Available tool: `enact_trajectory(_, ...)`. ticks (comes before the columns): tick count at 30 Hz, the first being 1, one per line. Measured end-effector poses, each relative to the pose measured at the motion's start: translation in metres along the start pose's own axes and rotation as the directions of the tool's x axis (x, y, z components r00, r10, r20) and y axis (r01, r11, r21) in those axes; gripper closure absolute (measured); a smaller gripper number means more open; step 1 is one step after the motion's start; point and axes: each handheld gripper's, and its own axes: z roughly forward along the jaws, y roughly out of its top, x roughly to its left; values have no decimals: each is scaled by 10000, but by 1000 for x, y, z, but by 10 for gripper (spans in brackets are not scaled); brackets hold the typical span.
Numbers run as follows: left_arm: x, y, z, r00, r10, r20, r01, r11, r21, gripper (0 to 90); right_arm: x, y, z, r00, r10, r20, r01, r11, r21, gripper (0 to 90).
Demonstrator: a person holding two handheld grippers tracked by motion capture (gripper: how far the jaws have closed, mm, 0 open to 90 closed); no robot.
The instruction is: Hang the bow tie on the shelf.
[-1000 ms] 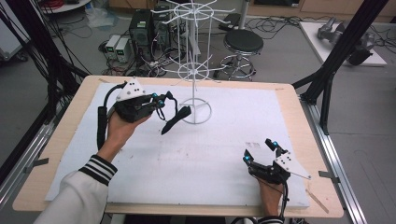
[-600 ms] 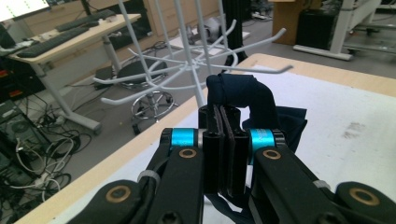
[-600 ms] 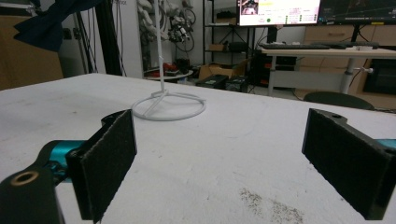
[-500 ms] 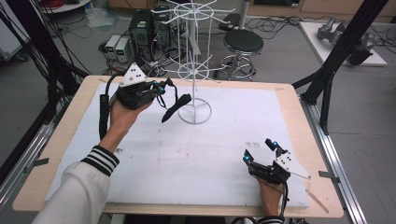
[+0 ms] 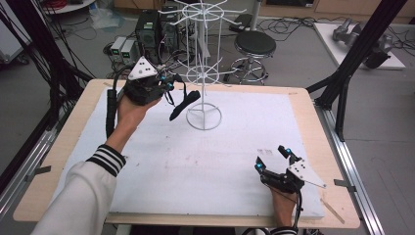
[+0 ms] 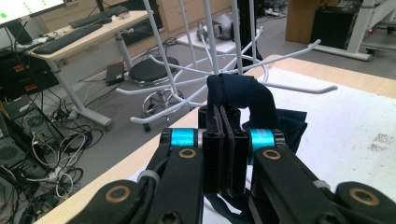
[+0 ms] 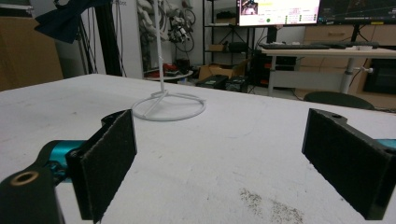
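A dark navy cloth (image 5: 184, 104) hangs from my left gripper (image 5: 171, 83), raised at the table's back left beside the white wire rack (image 5: 203, 73). In the left gripper view the jaws are pressed together on the dark cloth (image 6: 243, 95), which folds over their tips just below the rack's hooked arms (image 6: 299, 84). My right gripper (image 5: 274, 157) rests near the front right of the white table sheet (image 5: 205, 161), jaws wide apart. Its own view shows both pads (image 7: 109, 158) with nothing between them and the rack's ring base (image 7: 169, 107) ahead.
The rack's ring base (image 5: 204, 116) stands at the back centre of the sheet. Beyond the table's far edge are a black stool (image 5: 255, 46), electronic boxes (image 5: 147, 32) and cables on the floor. Black frame struts (image 5: 342, 78) rise at the right.
My left gripper has risen and moved toward the rack with the dark cloth in it. The right gripper has stayed where it was.
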Motion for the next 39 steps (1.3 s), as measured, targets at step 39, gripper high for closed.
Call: enact_trajectory(39,7,22,33,9999,98,-133,-83,9937,1121,677,-1,0,0,10000,50,3,-50,10000,-62,91)
